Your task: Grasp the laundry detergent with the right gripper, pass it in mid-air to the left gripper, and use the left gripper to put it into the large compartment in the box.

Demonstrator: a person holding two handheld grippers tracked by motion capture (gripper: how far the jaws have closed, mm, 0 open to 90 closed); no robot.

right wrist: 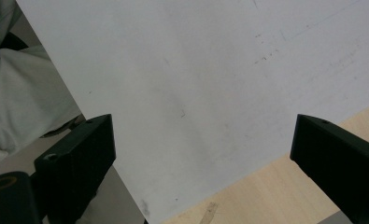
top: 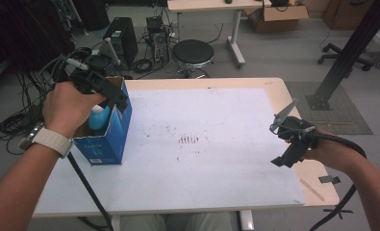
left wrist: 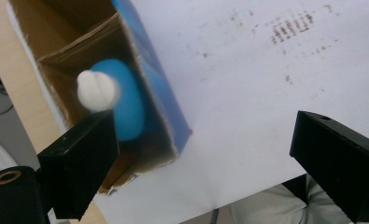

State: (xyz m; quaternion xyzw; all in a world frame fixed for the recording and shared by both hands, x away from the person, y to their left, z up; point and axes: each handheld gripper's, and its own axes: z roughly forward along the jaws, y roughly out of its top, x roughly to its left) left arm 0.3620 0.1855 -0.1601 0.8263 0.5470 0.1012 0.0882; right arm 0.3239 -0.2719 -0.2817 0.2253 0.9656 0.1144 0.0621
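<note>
An open blue cardboard box (top: 108, 139) stands at the left of the white sheet (top: 216, 168). Inside it is a blue bottle (top: 98, 118) with a white cap. My left gripper (top: 115, 98) hovers over the box's open top, jaws wide apart and holding nothing. In the left gripper view the bottle (left wrist: 128, 107) and its cap (left wrist: 97, 89) lie just past the left jaw, inside the box (left wrist: 166, 93), and the gripper (left wrist: 205, 135) is open. My right gripper (top: 286, 144) hangs open above the sheet's right edge. The right gripper (right wrist: 203, 140) has only the sheet (right wrist: 196, 70) between its jaws.
The sheet covers most of a light wooden table (top: 279, 91) and carries dark smudges (top: 188, 139) at its middle. A small dark piece (top: 329, 179) lies on the bare wood at the right. A black stool (top: 192, 53), computer cases and cables stand beyond the far edge.
</note>
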